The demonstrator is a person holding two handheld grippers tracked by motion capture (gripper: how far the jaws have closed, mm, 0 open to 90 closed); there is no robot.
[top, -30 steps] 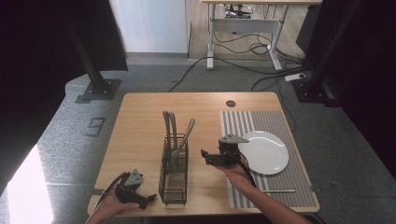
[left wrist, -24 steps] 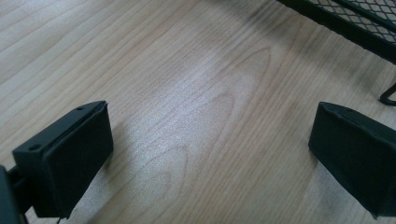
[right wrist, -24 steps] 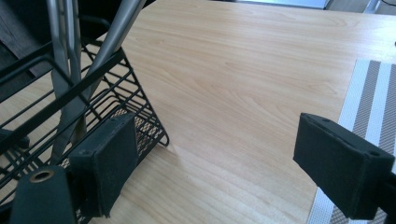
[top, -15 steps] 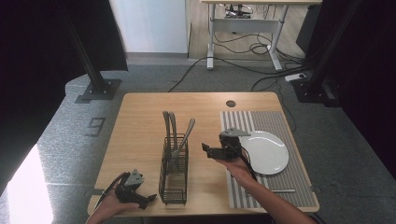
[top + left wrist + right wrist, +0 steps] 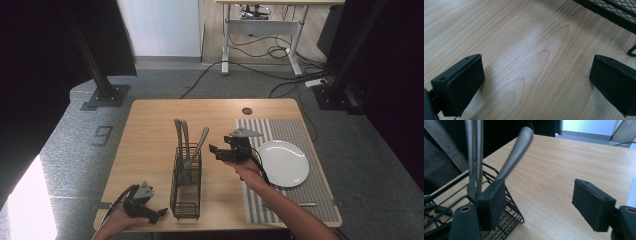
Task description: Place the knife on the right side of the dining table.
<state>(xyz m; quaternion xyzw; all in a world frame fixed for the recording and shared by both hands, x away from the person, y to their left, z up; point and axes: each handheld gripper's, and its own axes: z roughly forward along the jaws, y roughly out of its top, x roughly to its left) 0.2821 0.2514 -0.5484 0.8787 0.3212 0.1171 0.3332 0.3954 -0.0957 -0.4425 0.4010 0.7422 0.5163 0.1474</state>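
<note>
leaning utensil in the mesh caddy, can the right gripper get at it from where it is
Probably yes: the right gripper hangs open beside the leaning utensil, whose handle rises free above the caddy, with nothing between them.

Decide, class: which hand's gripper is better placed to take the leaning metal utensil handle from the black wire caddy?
Right. The right gripper hovers open beside the leaning metal utensil handle in the black wire caddy. The left gripper rests low on the wooden table.
</note>
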